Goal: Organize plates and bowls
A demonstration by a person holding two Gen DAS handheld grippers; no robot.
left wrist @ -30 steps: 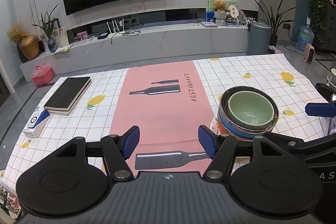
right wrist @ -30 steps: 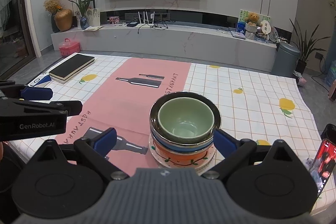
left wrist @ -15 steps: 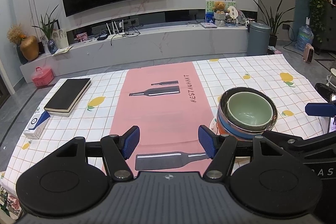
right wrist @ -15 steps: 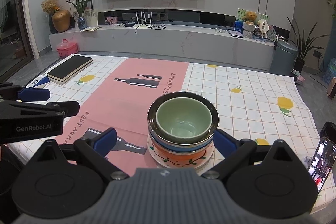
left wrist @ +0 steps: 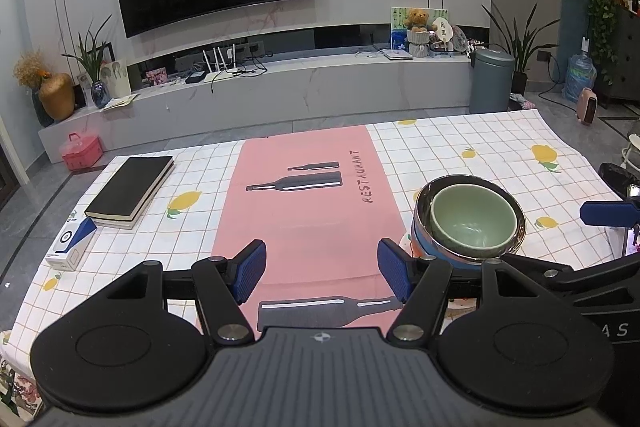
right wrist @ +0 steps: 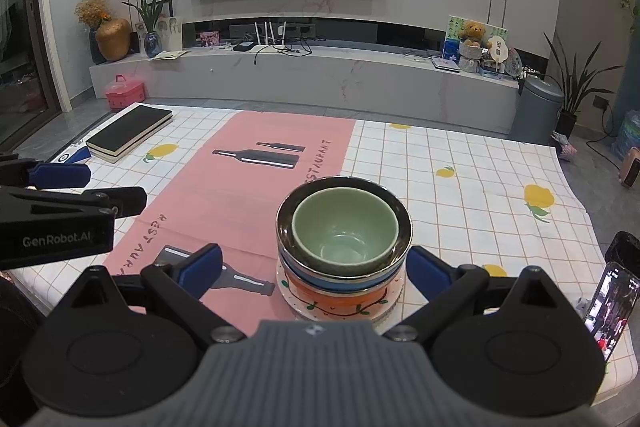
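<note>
The right gripper has its two blue-padded fingers spread wide, one on each side of the stack and apart from it, gripping nothing; the left gripper also has its two fingers spread, with only the pink runner showing between them and the stack just off its right finger. The stack is a single pile of nested dishes standing upright at the near middle of the worktop, partly on the runner's right edge: one pale green bowl sits inside one shiny metal bowl, under which one blue rim shows, then one orange bowl with a dark vine line, all on one white plate with a ribbed edge. How many pieces lie hidden within the pile cannot be told. The green bowl is empty, glossy and deep, sitting slightly toward the left of the metal rim. The cloth on the worktop is white check with lemons. Well apart at the far left lie one black book on a paler one, and one blue and white box just beside them. One phone stands at the right edge
</note>
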